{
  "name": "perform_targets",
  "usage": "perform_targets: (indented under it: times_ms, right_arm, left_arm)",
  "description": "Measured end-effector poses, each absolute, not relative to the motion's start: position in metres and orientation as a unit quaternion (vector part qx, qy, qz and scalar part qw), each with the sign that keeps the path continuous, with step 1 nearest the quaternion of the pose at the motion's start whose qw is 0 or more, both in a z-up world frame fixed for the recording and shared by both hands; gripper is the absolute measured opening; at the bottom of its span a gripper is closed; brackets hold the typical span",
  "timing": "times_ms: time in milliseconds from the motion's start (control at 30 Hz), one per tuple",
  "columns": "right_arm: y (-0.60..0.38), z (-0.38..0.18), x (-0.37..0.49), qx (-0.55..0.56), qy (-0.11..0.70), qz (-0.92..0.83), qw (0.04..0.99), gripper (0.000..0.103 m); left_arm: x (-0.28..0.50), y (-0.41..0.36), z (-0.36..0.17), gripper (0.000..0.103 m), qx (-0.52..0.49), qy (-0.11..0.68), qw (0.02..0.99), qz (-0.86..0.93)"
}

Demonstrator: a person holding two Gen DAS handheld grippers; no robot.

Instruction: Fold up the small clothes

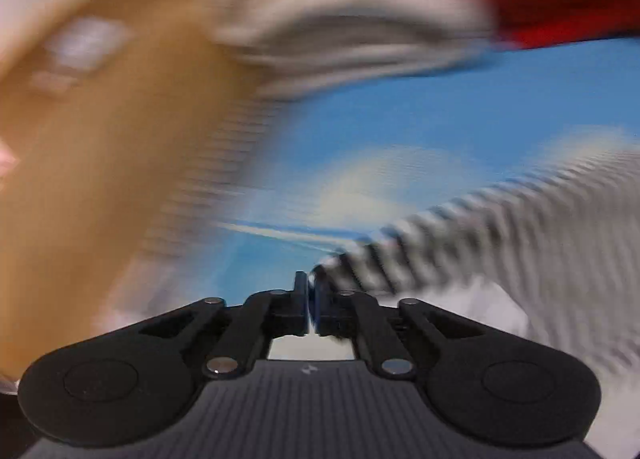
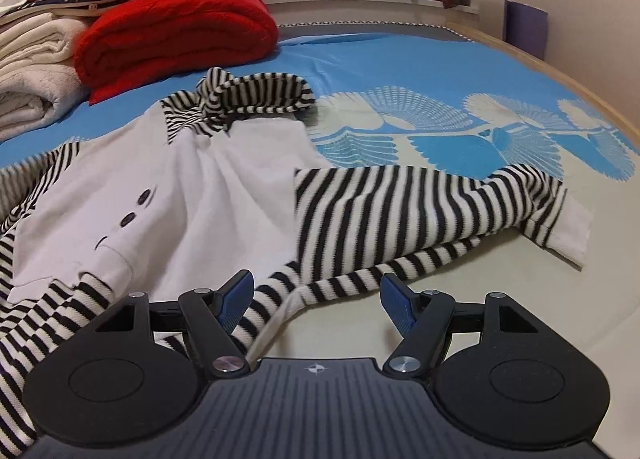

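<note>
Right wrist view: a striped shirt point(image 2: 224, 187) with a white front lies rumpled on the blue bedsheet point(image 2: 400, 71), the right gripper point(image 2: 316, 301) spread open over its sleeve. Left gripper point(image 1: 308, 307), blurred, is pinched on striped cloth, towels point(image 2: 28, 71) beyond.

Ribbed striped knit and smooth white cloth on shirt point(image 2: 224, 187); printed cloth sheet point(image 2: 420, 75); chunky red knit blanket point(image 2: 180, 35); fluffy towels point(image 2: 32, 71); matt black plastic claw point(image 2: 316, 299), textured blue pads point(image 2: 396, 303), shiny metal rivets.
</note>
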State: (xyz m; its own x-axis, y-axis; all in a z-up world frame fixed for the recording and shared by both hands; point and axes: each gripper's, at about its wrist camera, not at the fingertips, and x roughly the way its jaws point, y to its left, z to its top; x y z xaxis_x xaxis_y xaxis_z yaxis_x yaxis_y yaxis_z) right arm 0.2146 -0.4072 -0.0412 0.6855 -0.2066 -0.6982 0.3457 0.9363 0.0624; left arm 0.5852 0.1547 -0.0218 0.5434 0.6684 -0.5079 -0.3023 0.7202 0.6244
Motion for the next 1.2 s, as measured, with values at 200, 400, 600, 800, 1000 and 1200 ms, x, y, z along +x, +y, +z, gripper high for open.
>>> perform_targets:
  times_ms: [200,400,600,800,1000,1200]
  right_arm:
    - [-0.41,-0.041,0.214,0.113,0.37,-0.132,0.913,0.072]
    - [-0.434,-0.052,0.207,0.238,0.4,-0.085,0.881,0.072]
    - [-0.428,-0.079,0.181,0.411,0.452,0.02,0.792,0.074]
    - [-0.338,-0.09,0.163,0.34,0.504,0.163,0.777,0.076]
    - [-0.295,-0.083,0.137,0.304,0.433,0.143,0.837,0.005]
    - [-0.368,-0.002,0.069,0.3,0.356,0.077,0.881,0.005]
  left_arm:
    - [0.572,0.182,-0.01,0.103,0.174,0.371,0.854,0.321]
    - [0.461,0.123,-0.053,0.103,0.127,0.433,0.885,0.115]
    - [0.332,0.068,-0.083,0.103,0.044,0.486,0.872,-0.041]
    - [0.293,0.046,-0.095,0.103,-0.013,0.511,0.855,-0.092]
    - [0.296,0.016,-0.098,0.006,0.053,0.537,0.841,-0.05]
    - [0.257,0.05,-0.054,0.006,-0.011,0.511,0.857,-0.063]
